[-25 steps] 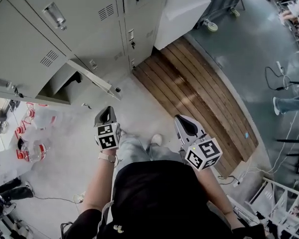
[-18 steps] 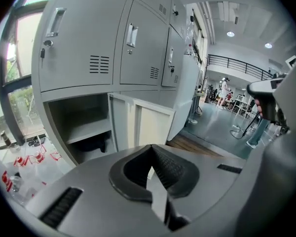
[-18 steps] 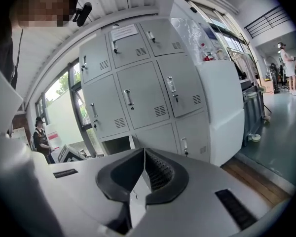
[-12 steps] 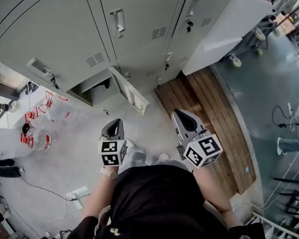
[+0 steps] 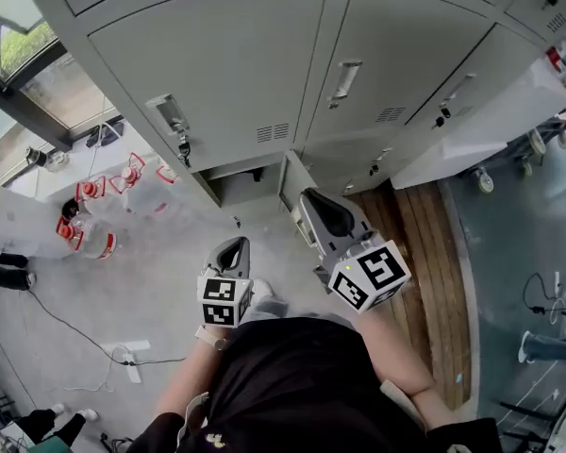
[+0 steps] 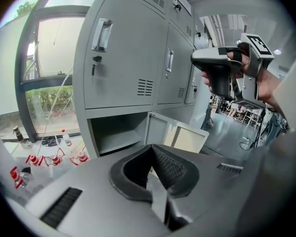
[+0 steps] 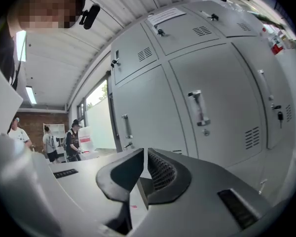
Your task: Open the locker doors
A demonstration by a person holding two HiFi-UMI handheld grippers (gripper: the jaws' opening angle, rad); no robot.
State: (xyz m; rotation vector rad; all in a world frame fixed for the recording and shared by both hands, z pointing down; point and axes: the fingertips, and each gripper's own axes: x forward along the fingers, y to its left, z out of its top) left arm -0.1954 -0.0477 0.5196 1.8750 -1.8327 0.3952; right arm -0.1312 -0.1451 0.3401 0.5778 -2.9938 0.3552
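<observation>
1. Grey concrete floor [image 5: 160, 272] is seen beneath the person in the head view, with a strip of wooden planks [image 5: 424, 253] laid at 3 o'clock and a window [image 5: 28, 64] set at 10 o'clock.
2. A bank of grey lockers [image 5: 264, 26] is spread across the top of that view, from 10 to 2 o'clock.
3. One low compartment [image 5: 238, 182] is found open, and its door [image 6: 177, 136] is swung out at 3 o'clock of the opening.
4. The tall door [image 5: 226, 55] above it is seen closed. Its handle [image 5: 170, 113] is mounted near the left edge and a key [image 5: 183, 149] is hung just below (the lock itself is too small to be made out).
5. The neighbouring tall door [image 5: 406, 45], at 1 o'clock, is closed as well.
6. The left tongs [image 5: 234, 245] are held in the air at 6 o'clock of the open compartment, apart from it. Their jaws are pressed together and nothing is caught between them.
7. The right tongs [image 5: 319, 208] are raised at 2 o'clock of the left ones. Their jaws are likewise brought together on nothing, and only closed tall doors, none touched, are faced in the right gripper view.
8. Bottles with red labels [image 5: 85, 225] are clustered on the floor at 9 o'clock, under the window.
</observation>
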